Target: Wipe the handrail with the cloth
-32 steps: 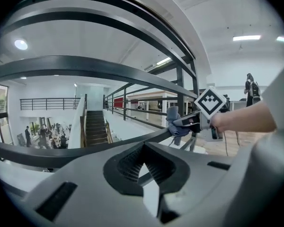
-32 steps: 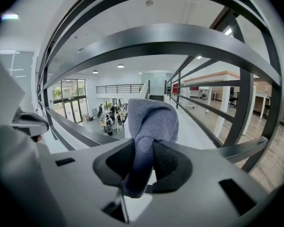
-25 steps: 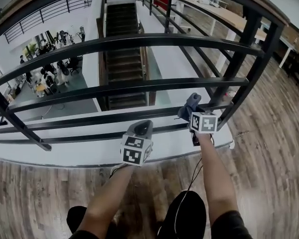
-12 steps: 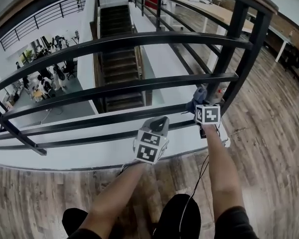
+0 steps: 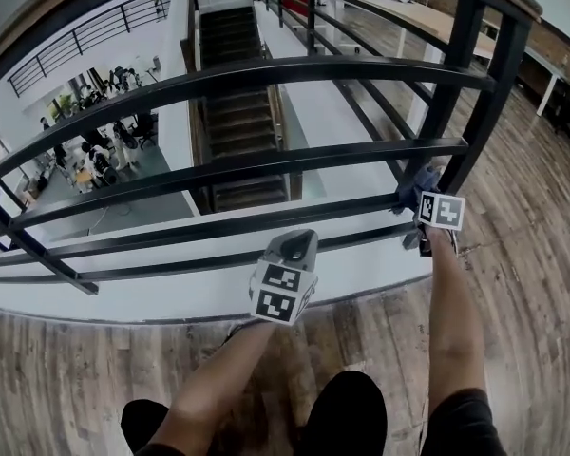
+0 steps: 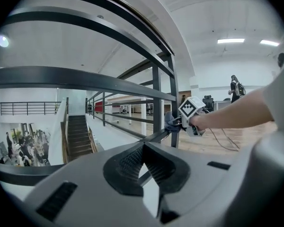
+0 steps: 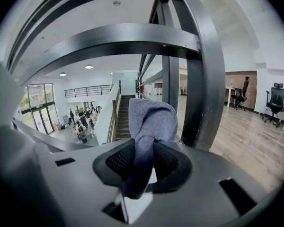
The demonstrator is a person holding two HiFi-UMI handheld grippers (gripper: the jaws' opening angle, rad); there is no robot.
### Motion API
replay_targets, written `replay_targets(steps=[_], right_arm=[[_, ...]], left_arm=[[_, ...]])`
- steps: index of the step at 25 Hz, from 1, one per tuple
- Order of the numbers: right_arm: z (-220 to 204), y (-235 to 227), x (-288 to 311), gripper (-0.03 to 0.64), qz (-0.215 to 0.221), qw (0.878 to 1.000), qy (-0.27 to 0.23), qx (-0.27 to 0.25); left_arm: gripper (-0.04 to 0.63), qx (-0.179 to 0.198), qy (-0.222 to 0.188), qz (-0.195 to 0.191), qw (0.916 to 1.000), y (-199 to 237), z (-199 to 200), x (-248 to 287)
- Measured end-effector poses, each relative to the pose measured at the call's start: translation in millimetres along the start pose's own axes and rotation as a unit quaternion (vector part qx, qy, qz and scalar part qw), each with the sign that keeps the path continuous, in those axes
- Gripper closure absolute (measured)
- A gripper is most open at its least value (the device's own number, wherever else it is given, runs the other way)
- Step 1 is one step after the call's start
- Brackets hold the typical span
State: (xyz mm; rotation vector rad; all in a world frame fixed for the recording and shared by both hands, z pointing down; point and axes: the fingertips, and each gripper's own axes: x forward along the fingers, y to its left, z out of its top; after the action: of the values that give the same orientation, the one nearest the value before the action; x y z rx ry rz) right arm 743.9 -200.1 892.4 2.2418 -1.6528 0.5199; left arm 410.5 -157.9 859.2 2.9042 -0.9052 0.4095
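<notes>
Two sets of tongs out at the black metal handrail. On the left: left tongs clenched on nothing, held near a lower bar and seemingly clear of it. Further right: right tongs clamped on the soft blue-grey cloth, pressing it against a lower bar just beside the black upright post. Looks like mid-wipe, at the bar's right end. Next move probably calls for sliding back along the bar or shifting to another, keeping the cloth pressed on and the grip firm above the stairwell.
</notes>
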Motion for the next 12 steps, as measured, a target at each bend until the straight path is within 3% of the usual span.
replay_targets(steps=[4, 6, 9, 12], right_arm=[[2, 3, -2, 0.517, -0.009, 1.000, -0.006, -0.019], [8, 16, -12, 0.517, -0.001, 0.999, -0.034, -0.032], [22, 64, -34, 0.517, 0.045, 0.994, -0.084, -0.061], [26, 121, -60, 0.517, 0.092, 0.988, -0.112, -0.055]], left_arm=[[0.597, -0.006, 0.006, 0.011, 0.9999, 17, -8, -18], [0.597, -0.002, 0.007, 0.019, 0.9998, 30, -12, -31], [0.597, -0.001, 0.007, 0.040, 0.9992, 53, -16, -54], [0.597, -0.014, 0.006, 0.060, 0.9981, 80, -22, -78]])
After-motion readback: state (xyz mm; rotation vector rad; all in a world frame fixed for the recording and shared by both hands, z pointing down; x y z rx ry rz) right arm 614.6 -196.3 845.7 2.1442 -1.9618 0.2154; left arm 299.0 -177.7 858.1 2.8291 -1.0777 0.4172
